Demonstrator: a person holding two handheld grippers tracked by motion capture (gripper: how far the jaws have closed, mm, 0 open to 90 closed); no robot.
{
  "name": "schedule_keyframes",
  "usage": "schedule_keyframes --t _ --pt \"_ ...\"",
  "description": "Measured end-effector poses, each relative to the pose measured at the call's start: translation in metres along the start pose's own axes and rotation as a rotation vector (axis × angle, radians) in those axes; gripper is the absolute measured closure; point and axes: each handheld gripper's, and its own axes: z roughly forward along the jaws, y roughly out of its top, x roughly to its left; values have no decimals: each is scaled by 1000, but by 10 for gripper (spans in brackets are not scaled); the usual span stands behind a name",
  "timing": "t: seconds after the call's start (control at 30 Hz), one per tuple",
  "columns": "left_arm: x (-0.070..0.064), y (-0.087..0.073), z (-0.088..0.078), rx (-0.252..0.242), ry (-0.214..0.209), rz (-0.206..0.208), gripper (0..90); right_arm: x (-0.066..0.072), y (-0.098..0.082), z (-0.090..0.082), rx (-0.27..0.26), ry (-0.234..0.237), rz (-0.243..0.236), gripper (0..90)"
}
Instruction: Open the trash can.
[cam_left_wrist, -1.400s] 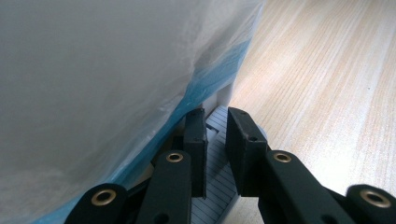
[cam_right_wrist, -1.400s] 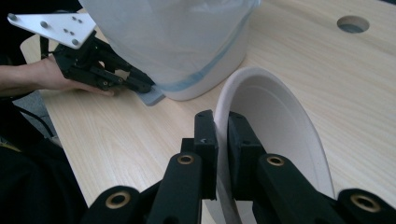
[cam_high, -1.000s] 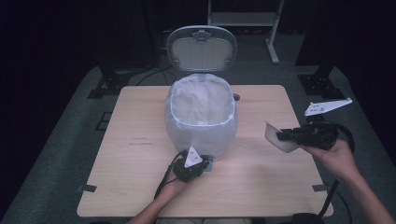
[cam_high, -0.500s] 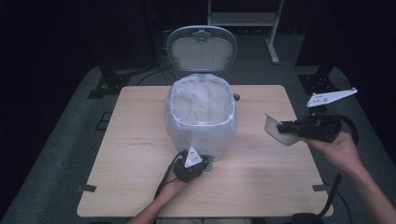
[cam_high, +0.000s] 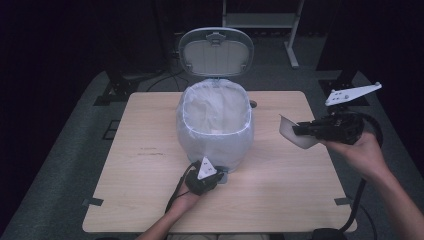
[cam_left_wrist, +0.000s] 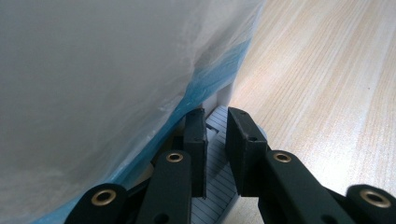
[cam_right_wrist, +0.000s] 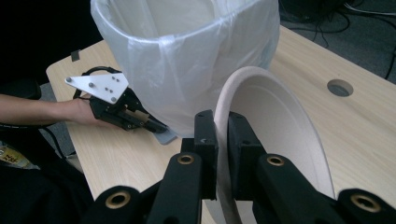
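A pedal bin lined with a white bag (cam_high: 215, 125) stands mid-table, its lid (cam_high: 216, 51) raised. My left gripper (cam_high: 220, 176) lies low at the bin's front base, jaws shut, tips resting over the ribbed grey pedal (cam_left_wrist: 215, 154); the bag (cam_left_wrist: 93, 84) bulges just beside them. From the right gripper view the left gripper (cam_right_wrist: 161, 128) sits on that pedal (cam_right_wrist: 167, 136). My right gripper (cam_high: 296, 131) hangs in the air to the right of the bin, shut on the rim of a pale paper plate (cam_right_wrist: 280, 121) held on edge. The plate (cam_high: 295, 142) is level with the bin's top.
The wooden table (cam_high: 150, 200) has bare room on both sides of the bin, and a round cable hole (cam_right_wrist: 339, 87) behind it. Dark floor, cables and a shelf frame (cam_high: 260, 20) surround the table.
My right hand has risen a little with the plate still in its jaws. The left gripper has stayed at the pedal, and the lid is still up.
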Motion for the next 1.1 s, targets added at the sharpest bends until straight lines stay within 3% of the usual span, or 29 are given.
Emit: schedule_keyframes --t 1.1 --pt "1 0 0 0 -4 0 783 26 63 -7 -5 21 -90 834"
